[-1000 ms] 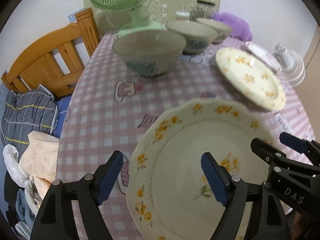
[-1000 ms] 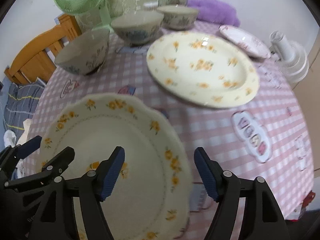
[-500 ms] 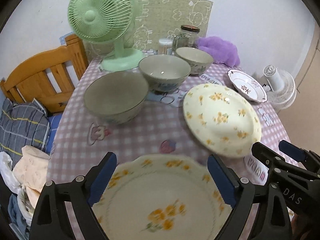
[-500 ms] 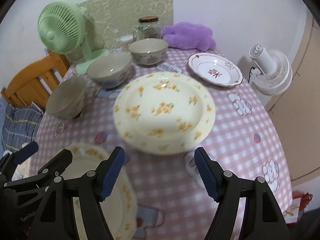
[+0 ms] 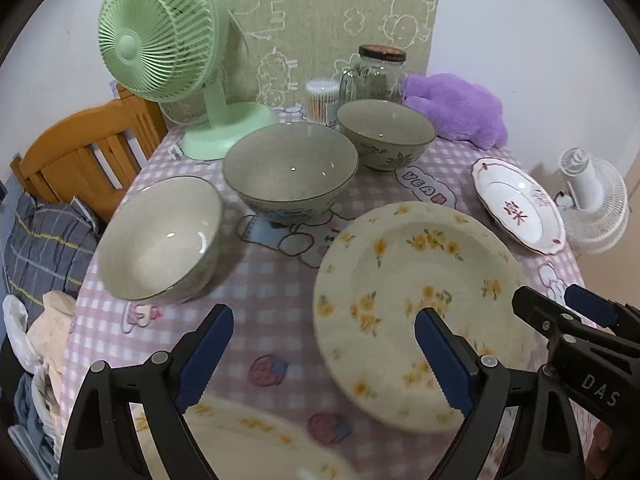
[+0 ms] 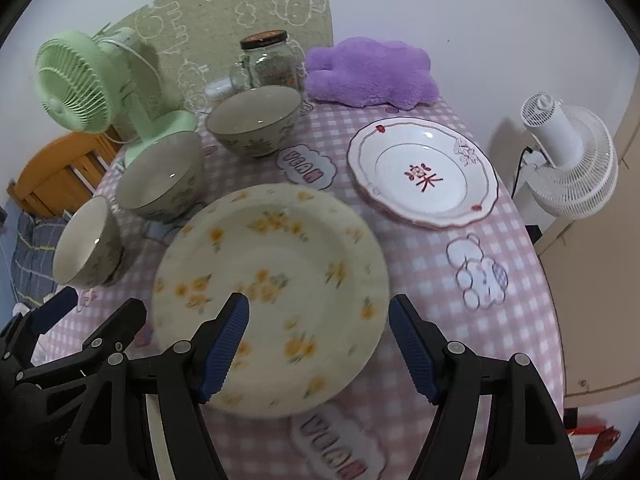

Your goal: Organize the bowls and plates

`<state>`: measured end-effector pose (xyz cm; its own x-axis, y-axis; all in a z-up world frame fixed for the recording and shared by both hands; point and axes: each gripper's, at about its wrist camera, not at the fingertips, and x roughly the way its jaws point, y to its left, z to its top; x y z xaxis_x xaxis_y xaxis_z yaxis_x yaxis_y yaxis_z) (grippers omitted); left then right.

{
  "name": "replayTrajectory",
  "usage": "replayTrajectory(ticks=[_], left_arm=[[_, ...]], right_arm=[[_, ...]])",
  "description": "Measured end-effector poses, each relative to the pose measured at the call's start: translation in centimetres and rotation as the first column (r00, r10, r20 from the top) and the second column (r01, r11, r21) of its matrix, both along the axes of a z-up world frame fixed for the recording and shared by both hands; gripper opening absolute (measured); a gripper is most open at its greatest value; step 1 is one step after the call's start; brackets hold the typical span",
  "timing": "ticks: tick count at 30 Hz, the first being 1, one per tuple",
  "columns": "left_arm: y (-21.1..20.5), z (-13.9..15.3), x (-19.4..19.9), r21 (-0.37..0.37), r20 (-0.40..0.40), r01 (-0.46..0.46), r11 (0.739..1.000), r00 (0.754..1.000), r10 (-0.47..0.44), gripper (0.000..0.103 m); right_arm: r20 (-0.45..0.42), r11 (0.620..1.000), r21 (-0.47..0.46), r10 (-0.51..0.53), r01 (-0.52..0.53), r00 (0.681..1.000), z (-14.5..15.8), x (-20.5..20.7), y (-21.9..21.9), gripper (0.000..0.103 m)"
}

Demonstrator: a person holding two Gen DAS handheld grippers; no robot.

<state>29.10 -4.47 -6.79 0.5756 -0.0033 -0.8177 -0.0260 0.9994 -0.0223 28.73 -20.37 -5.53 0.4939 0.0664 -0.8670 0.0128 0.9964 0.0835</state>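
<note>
A large yellow-flowered plate (image 5: 420,304) (image 6: 272,292) lies on the pink checked tablecloth (image 5: 280,292). A second flowered plate (image 5: 256,436) shows blurred at the bottom edge, under my left gripper (image 5: 322,360), which is open with nothing between its blue pads. My right gripper (image 6: 318,348) hangs open above the near rim of the large plate, gripping nothing. Three grey-green bowls (image 5: 160,240) (image 5: 290,168) (image 5: 386,132) stand in a row at the back left. A white plate with a red character (image 6: 422,176) rests at the right.
A green fan (image 5: 160,40), a glass jar (image 5: 376,76), a cotton-swab tub (image 5: 322,100) and a purple plush (image 5: 460,108) line the back. A white fan (image 6: 568,160) stands off the right edge. A wooden headboard (image 5: 80,148) and bedding sit to the left.
Both grippers have drawn back toward the near edge of the table. The scalloped flowered plate that filled both views now lies at the bottom of the left wrist view. The left jaws widened slightly.
</note>
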Motion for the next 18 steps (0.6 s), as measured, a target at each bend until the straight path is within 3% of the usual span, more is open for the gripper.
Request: replayTrajectory(ticks=[10,18], left_arm=[[-1.9,-3.6,4.1,0.072,-0.055,-0.040,0.997,0.998,0.044,0.093],[-2.2,-6.0,5.7,0.060,-0.124,-0.038,0.997,0.991,0.046,0.085]], right_arm=[[-0.045,0.999,0.030,0.038,-0.036,0.998,-3.9,4.4,-1.6,0.075],[-0.091,0.998,0.052,0.051,-0.047,0.995,-6.8,6.3,-1.6,0.075]])
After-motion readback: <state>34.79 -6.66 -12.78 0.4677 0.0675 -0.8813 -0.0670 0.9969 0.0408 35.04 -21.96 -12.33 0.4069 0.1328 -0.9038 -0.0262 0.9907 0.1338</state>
